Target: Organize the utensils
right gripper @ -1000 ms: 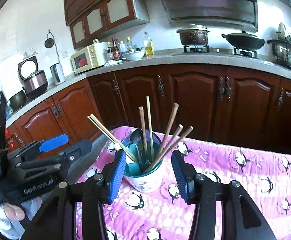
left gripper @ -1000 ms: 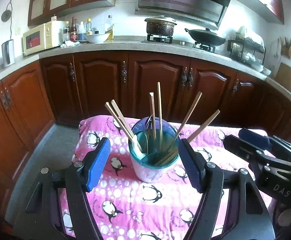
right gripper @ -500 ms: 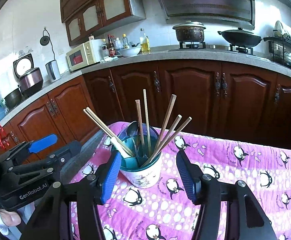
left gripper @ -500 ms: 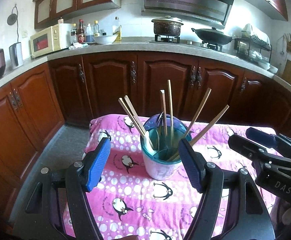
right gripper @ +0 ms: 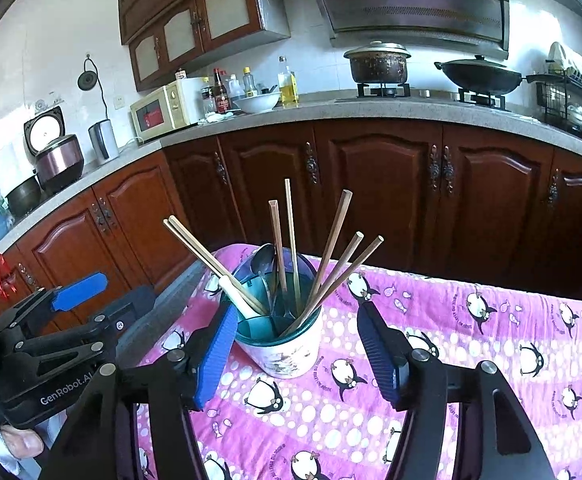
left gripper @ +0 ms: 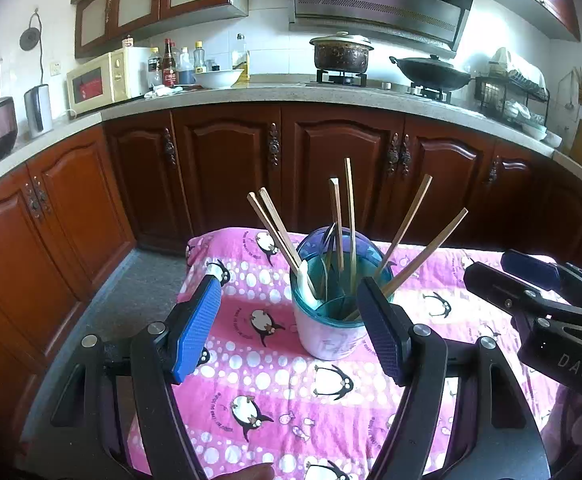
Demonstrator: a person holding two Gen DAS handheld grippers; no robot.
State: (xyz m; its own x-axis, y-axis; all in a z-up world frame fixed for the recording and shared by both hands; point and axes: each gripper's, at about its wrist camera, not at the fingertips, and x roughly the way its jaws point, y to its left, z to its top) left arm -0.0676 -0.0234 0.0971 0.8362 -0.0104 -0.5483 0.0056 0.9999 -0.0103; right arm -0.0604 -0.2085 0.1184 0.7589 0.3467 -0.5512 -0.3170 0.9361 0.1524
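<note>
A white utensil holder (left gripper: 327,340) with a teal insert stands on the pink penguin cloth (left gripper: 275,384). It holds several wooden chopsticks (left gripper: 405,222), a white-handled spoon (right gripper: 235,294) and a metal spoon (right gripper: 262,258). My left gripper (left gripper: 287,284) is open and wide; the holder stands just beyond its right finger (left gripper: 379,332). My right gripper (right gripper: 297,312) has its jaws opening, with the holder between the fingertips and the pads not pressing on it. Each gripper also shows in the other's view: the right gripper (left gripper: 531,280) and the left gripper (right gripper: 79,296).
The cloth-covered table (right gripper: 491,320) ends at its far and left edges over a grey floor (left gripper: 131,292). Dark wooden cabinets (left gripper: 331,176) run behind, under a counter with a microwave (left gripper: 103,80), a bowl (left gripper: 217,78), a pot (left gripper: 341,54) and a wok (left gripper: 435,72). A person's hand (right gripper: 19,444) is at the lower left.
The right gripper's jaws have widened around the holder. In the left wrist view the holder has slid from between the fingers toward the right finger and sits a little farther off.
</note>
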